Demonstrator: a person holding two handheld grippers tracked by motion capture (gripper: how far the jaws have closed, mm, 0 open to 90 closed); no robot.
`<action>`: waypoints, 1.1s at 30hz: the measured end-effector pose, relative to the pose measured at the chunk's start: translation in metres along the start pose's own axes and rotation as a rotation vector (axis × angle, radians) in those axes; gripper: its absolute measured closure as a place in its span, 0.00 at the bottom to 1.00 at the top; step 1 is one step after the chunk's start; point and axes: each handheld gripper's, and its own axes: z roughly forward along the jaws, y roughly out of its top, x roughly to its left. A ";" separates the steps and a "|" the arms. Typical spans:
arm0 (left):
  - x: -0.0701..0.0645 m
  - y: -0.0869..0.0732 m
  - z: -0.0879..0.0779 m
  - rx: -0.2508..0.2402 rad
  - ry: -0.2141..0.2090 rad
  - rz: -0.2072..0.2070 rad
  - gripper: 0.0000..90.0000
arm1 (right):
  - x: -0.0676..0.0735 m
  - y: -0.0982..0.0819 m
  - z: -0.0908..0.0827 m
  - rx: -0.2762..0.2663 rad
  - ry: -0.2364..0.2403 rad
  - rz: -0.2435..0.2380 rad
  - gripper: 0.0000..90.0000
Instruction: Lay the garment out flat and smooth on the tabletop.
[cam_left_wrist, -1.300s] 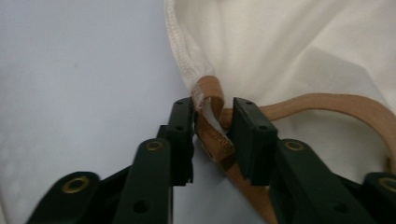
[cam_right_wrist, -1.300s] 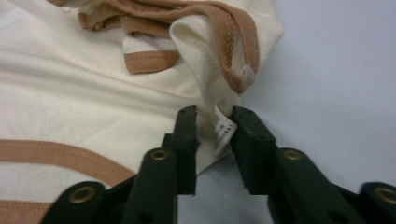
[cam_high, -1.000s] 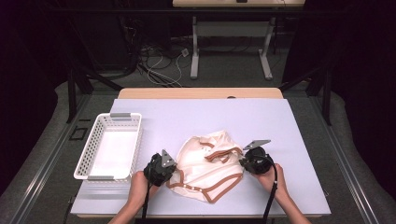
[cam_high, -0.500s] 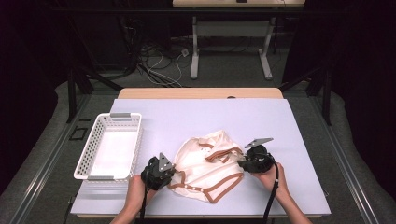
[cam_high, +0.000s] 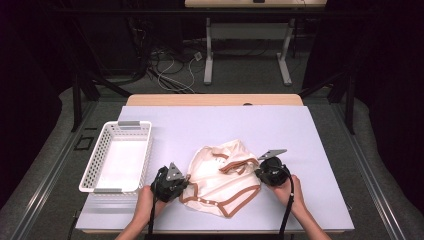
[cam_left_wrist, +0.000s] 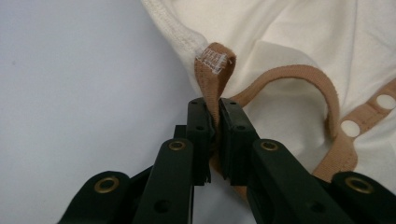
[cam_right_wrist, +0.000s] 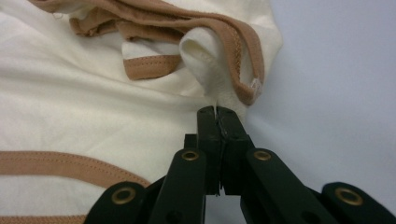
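Now both sets of jaws, having just closed again, pinch the cream bodysuit (cam_high: 222, 179): the left gripper (cam_left_wrist: 211, 122) clamps its brown trim at the near-left edge, the right gripper (cam_right_wrist: 217, 122) its right edge, so the garment lies stretched between them on the table (cam_high: 300, 135), slightly shifted from before.

The baby bodysuit (cam_high: 222, 177) is soft matt cream knit cloth, edged in ribbed tan binding (cam_left_wrist: 212, 79) with visible white stitching and smooth pale snap studs (cam_left_wrist: 385, 101). The basket (cam_high: 116, 156) is white perforated plastic with a slight sheen. The table cover (cam_high: 210, 127) looks smooth, matt and pale lilac over a wooden edge (cam_high: 214, 99). Both grippers' jaws are matt black plastic with brass-coloured rivets.
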 end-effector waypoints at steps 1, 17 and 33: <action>-0.001 0.000 -0.001 -0.003 -0.002 -0.001 0.93 | -0.001 0.000 0.000 -0.007 -0.002 -0.007 1.00; -0.007 0.003 0.000 0.017 0.035 0.018 0.92 | -0.017 0.006 0.004 -0.045 -0.133 0.011 0.99; -0.014 0.006 -0.016 -0.019 0.059 0.013 0.41 | -0.006 -0.006 -0.016 -0.053 0.038 0.007 0.60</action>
